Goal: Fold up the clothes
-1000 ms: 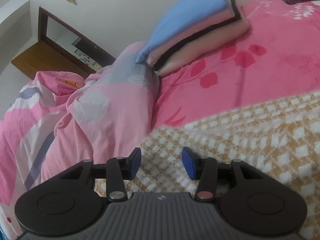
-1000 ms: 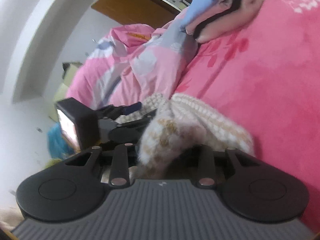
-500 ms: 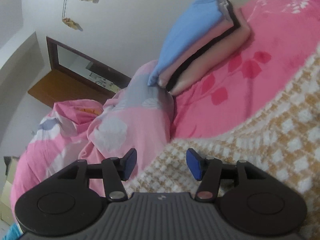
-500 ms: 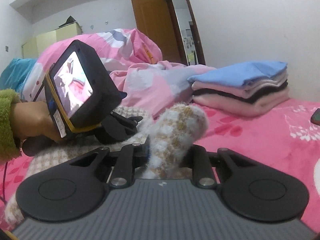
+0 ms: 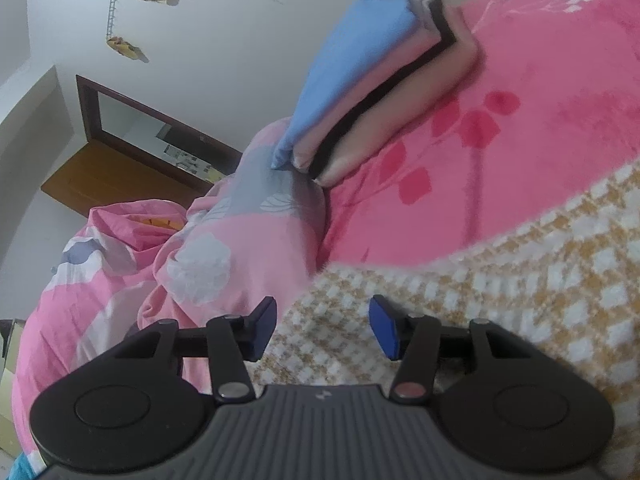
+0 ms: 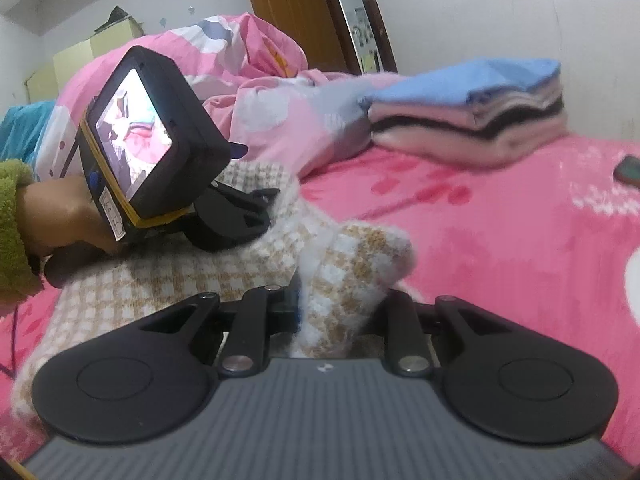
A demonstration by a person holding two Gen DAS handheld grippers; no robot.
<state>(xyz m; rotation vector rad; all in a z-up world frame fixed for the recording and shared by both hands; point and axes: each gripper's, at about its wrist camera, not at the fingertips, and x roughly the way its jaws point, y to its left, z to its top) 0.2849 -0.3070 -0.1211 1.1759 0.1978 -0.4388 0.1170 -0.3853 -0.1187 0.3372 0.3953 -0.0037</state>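
In the left wrist view, the left gripper (image 5: 323,328) is held half open and empty above the checked knit garment (image 5: 500,280), spread across the lower right. In the right wrist view, the right gripper (image 6: 340,312) is clamped on a bunched fold of that garment (image 6: 348,264) at lower centre.

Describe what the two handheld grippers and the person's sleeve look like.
Both grippers are black, with ribbed grey bodies, round side discs and silver pivot screws. The left gripper has blue pads. Seen from the right wrist, it carries a boxy black camera with a lit screen and yellow band. The sleeve is fuzzy green.
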